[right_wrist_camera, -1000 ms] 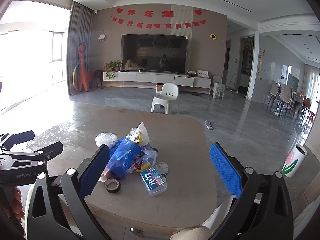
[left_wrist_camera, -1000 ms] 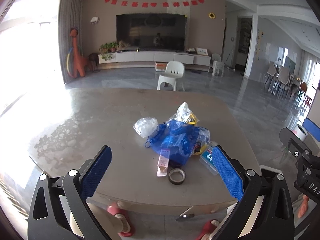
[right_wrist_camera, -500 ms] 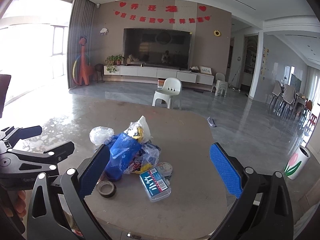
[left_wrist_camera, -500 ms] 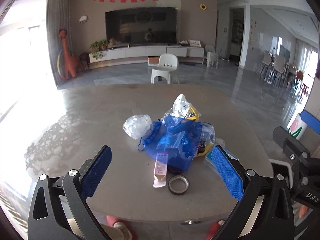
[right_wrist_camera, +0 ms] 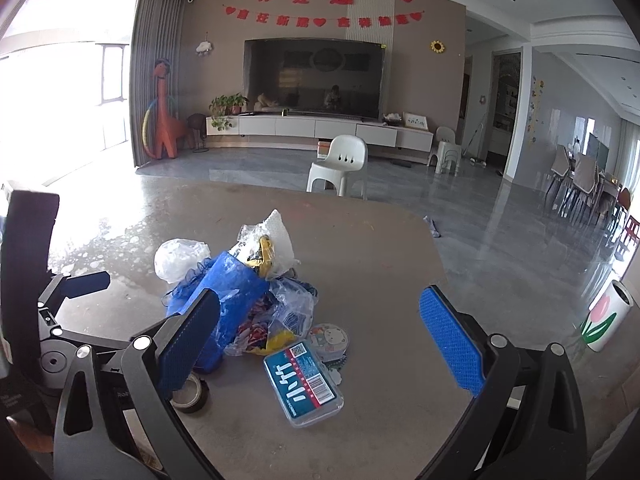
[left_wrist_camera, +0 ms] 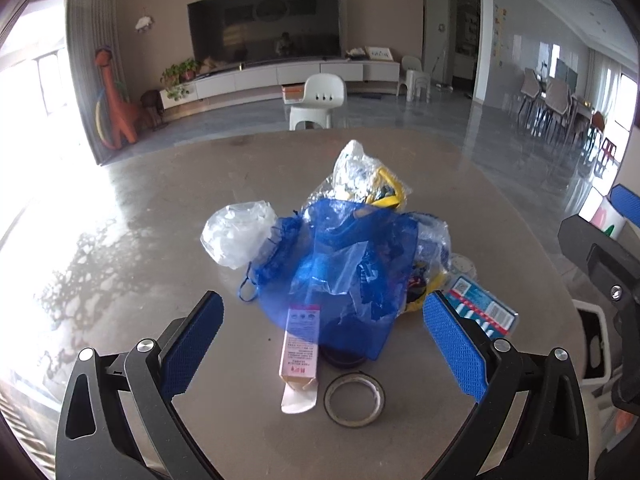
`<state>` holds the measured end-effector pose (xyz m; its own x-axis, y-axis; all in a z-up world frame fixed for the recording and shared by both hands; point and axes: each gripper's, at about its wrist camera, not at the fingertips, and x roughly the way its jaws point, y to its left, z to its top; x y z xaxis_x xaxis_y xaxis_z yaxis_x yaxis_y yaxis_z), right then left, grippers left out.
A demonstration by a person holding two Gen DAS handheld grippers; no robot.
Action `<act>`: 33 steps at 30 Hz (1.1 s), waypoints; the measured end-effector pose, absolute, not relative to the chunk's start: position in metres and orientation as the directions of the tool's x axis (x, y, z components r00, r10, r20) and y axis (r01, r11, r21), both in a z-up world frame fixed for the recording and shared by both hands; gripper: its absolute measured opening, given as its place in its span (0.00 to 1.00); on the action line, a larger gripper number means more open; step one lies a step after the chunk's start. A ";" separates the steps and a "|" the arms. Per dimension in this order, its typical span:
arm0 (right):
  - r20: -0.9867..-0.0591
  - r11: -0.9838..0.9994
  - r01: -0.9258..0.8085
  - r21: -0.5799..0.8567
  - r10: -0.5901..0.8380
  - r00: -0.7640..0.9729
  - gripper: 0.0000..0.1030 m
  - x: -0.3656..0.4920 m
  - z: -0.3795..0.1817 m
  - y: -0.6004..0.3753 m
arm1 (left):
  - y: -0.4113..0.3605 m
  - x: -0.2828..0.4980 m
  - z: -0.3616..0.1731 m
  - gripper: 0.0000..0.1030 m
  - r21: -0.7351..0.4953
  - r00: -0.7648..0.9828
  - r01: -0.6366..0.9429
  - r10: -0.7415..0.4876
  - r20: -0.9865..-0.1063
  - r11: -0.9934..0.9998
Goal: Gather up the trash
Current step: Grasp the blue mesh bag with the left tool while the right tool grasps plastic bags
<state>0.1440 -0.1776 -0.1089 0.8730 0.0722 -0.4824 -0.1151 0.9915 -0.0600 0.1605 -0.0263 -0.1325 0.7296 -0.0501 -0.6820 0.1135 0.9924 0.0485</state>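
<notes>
A pile of trash lies on the grey-brown table [left_wrist_camera: 132, 216]: a blue plastic bag [left_wrist_camera: 344, 264], a clear crumpled bag [left_wrist_camera: 236, 232], a silvery wrapper [left_wrist_camera: 352, 168], a pink-white carton [left_wrist_camera: 300, 340], a tape roll [left_wrist_camera: 354, 400] and a clear box with a blue label [right_wrist_camera: 304, 382]. My left gripper [left_wrist_camera: 320, 348] is open, low over the near edge, with the carton and tape roll between its fingers. My right gripper [right_wrist_camera: 320, 344] is open, just right of the pile, above the blue-label box. The blue bag also shows in the right wrist view [right_wrist_camera: 228, 292].
A round sticker disc [right_wrist_camera: 328, 338] lies beside the box. A white plastic chair [right_wrist_camera: 340, 164] stands beyond the table's far edge. A white bin with a tulip print [right_wrist_camera: 608, 320] stands on the floor to the right. The table edge curves close on the right.
Both grippers have moved forward and down toward the pile, which now looks larger and closer. Both stay open. Nothing on the table has moved.
</notes>
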 end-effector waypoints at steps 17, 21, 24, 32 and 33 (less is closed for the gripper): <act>-0.532 0.988 -0.154 -0.017 0.121 0.838 0.97 0.185 -0.140 -0.170 | -0.015 0.239 -0.196 0.57 -0.062 0.597 0.131 -0.128 -0.792 0.990; -0.541 0.989 -0.150 -0.016 0.117 0.833 0.97 0.187 -0.143 -0.170 | -0.001 0.241 -0.198 0.08 -0.191 0.566 0.144 -0.239 -0.789 0.971; -0.546 0.989 -0.149 -0.014 0.117 0.830 0.97 0.188 -0.145 -0.167 | 0.005 0.234 -0.190 0.02 -0.197 0.593 0.145 -0.244 -0.767 0.970; -0.585 0.987 -0.162 -0.001 0.131 0.800 0.97 0.208 -0.167 -0.161 | 0.011 0.206 -0.150 0.01 -0.155 0.718 0.144 -0.211 -0.664 0.977; -0.585 0.988 -0.157 -0.005 0.124 0.802 0.97 0.212 -0.170 -0.161 | 0.012 0.205 -0.146 0.01 -0.150 0.729 0.143 -0.207 -0.653 0.978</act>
